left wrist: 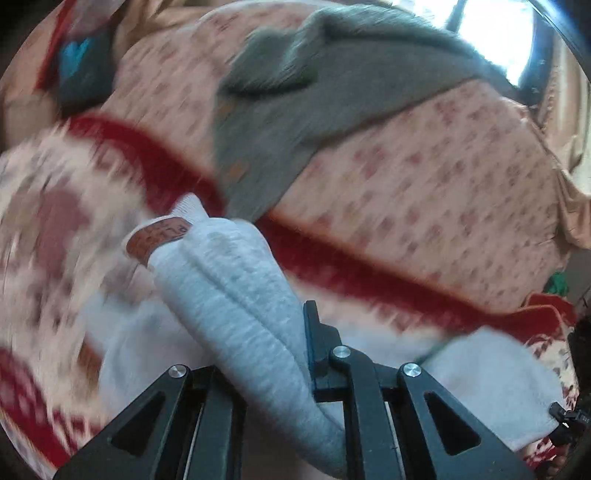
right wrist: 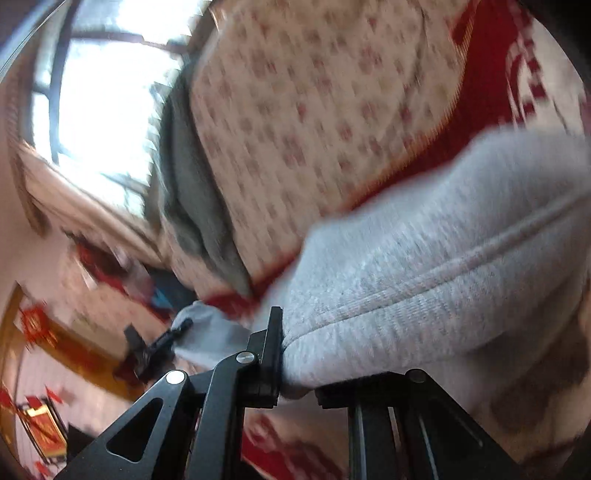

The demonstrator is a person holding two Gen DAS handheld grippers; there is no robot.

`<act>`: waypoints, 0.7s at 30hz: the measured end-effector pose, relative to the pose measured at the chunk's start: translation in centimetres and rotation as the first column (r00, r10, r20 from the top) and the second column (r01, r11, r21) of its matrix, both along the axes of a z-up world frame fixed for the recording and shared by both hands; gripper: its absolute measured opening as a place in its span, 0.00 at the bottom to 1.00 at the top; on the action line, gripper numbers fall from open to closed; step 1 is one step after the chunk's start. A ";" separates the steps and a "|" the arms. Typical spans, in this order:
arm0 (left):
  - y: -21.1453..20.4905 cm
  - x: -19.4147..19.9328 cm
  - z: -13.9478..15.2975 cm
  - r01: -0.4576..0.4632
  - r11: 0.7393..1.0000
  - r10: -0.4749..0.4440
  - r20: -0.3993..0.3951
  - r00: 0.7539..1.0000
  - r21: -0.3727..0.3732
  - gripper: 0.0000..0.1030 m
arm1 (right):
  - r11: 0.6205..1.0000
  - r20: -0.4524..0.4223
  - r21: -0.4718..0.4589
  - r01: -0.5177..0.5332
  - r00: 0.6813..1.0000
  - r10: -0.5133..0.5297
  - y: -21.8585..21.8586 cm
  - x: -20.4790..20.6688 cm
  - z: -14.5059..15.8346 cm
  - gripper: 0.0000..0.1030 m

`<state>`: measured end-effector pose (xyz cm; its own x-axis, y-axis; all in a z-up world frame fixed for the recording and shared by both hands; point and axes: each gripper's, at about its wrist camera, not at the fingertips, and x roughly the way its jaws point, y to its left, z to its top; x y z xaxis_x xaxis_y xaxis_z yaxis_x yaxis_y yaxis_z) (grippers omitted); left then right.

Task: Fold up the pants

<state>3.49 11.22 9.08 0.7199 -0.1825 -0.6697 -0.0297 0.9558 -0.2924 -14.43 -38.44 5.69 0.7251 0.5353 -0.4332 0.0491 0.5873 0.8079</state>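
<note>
Two grippers are clamping the same light grey pants (left wrist: 236, 295), and we are viewing them from each wrist. In the left wrist view, the left gripper (left wrist: 295, 369) is pinching a bunched fold of the fabric, its jaws closed tight on the cloth; a brown leather-like patch (left wrist: 157, 238) is showing at the top of that bunch. In the right wrist view, the right gripper (right wrist: 295, 365) is squeezing a thick ribbed edge of the pants (right wrist: 424, 266), jaws drawn together on it, while the left gripper (right wrist: 159, 343) is appearing beyond, gripping another corner.

We are seeing the pants hanging just above a bed, whose surface is carrying a pale cover (left wrist: 424, 177) with small reddish motifs and a broad red band (left wrist: 332, 266). A darker grey garment (left wrist: 314, 103) is lying further back on that cover, near a bright window (left wrist: 495, 33). In the right wrist view the window (right wrist: 99, 99) is glaring at upper left; red decorations (right wrist: 37, 325) are showing on a wall beside a wooden frame. Both views are blurring heavily.
</note>
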 end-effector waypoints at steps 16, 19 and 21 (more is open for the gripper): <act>2.1 -6.1 -6.0 -0.206 0.979 0.205 -0.096 0.974 0.002 0.28 | 0.990 -0.191 -0.082 -0.118 0.976 0.100 1.1 -0.3 -2.9 0.47; 0.6 -6.1 -5.6 -0.221 0.968 0.229 -0.057 0.972 0.118 0.30 | 0.973 -0.209 -0.137 -0.185 0.966 0.154 2.2 -1.2 -2.2 0.64; 0.4 -6.2 -5.6 -0.226 0.965 0.234 -0.047 0.971 0.131 0.33 | 0.953 -0.217 -0.166 -0.253 0.952 0.215 3.4 -1.6 -1.4 0.64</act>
<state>-2.74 11.65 3.45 0.6895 0.0699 -0.7209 -0.2671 0.9497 -0.1633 -16.06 -35.07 4.26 0.4814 0.5738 -0.6626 0.0365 0.7422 0.6692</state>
